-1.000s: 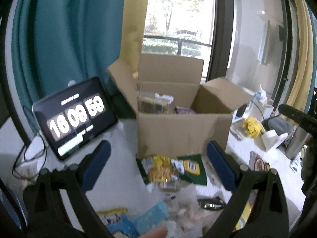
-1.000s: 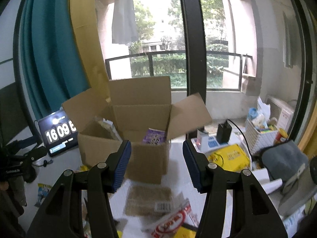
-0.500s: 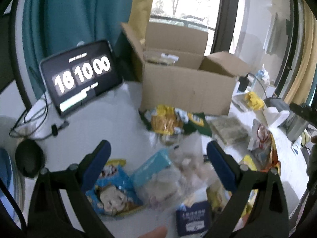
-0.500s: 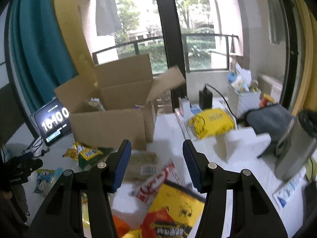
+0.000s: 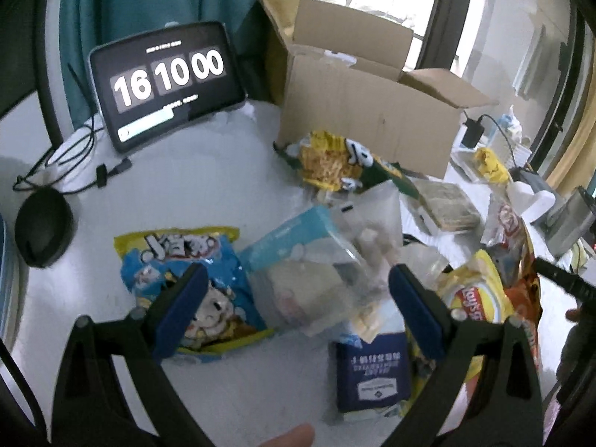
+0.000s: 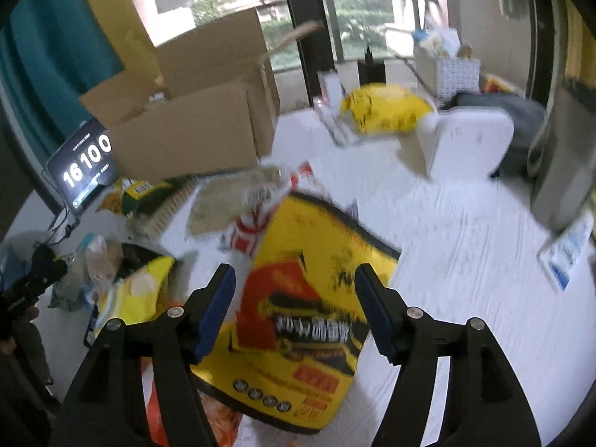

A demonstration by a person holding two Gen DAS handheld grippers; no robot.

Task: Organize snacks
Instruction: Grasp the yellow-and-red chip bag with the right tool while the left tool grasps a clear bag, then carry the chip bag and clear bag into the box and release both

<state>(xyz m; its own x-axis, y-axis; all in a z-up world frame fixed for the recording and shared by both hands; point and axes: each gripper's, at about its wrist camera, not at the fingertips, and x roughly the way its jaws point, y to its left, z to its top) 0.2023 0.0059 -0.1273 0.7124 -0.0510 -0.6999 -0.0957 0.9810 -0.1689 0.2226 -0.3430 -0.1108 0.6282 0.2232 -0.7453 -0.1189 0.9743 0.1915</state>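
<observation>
White worktop [image 5: 208,193] crowded with snacks and desk items

An open cardboard box [image 5: 365,115] stands at the back beside a propped tablet [image 5: 167,78] showing a clock. In front lie a green-and-yellow snack bag [image 5: 335,160], a blue cartoon bag [image 5: 186,283], a clear plastic packet [image 5: 316,279], a navy packet [image 5: 372,372], a yellow chip bag [image 5: 473,294] and a large yellow-and-black bag [image 6: 309,298]; a black puck [image 5: 43,232] sits far left.

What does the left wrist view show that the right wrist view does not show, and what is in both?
Only the left wrist view shows the blue cartoon snack bag, the dark blue packet and the open left tool.

Only the right wrist view shows the big yellow and red bag under the open right tool, whose jaws have just been opening, and the white basket.

Both show the cardboard box, the clock tablet and the green and yellow bag.
</observation>
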